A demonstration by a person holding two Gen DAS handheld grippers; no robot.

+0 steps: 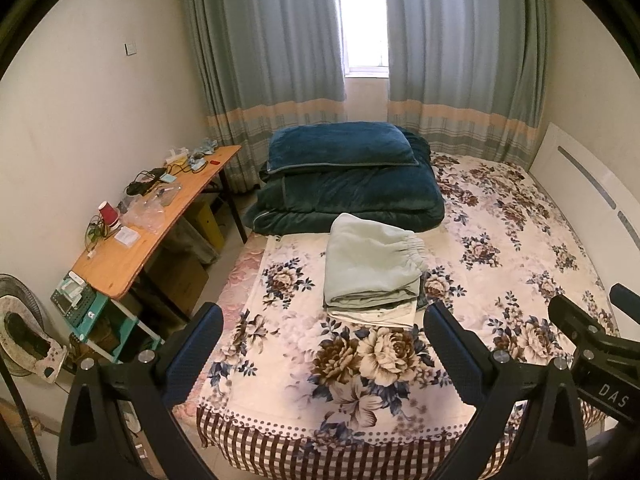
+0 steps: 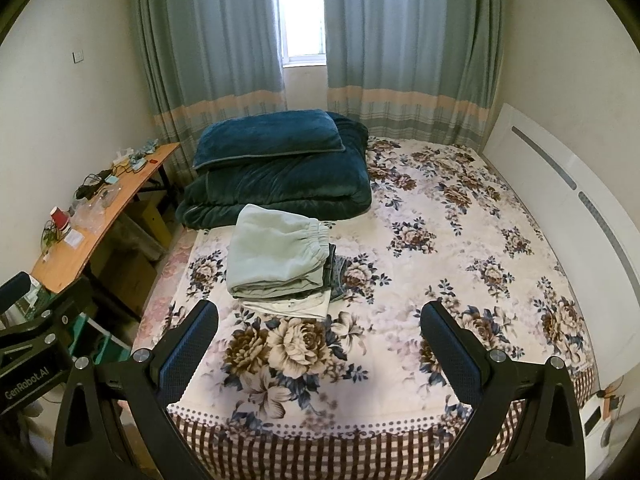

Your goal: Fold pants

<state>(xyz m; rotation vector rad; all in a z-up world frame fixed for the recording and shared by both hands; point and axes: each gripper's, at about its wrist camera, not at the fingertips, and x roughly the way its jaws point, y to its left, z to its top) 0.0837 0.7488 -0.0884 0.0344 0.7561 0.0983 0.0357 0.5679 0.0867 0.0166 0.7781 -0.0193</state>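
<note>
Above floral bed (image 1: 500,240): both hand-held grippers, left (image 1: 322,344) and right (image 2: 320,340), agape, empty; best left clear of folded pale-green pants (image 1: 370,268), stack undisturbed.

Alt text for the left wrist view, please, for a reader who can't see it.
Folded pale green pants top a small stack of folded clothes on a floral bedspread, ahead of the open, empty left gripper. A folded teal quilt lies behind; a cluttered wooden desk stands left.

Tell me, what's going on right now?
Left gripper and right gripper open, empty. Folded green pants atop clothes stack on bed. Nothing in the way.
</note>
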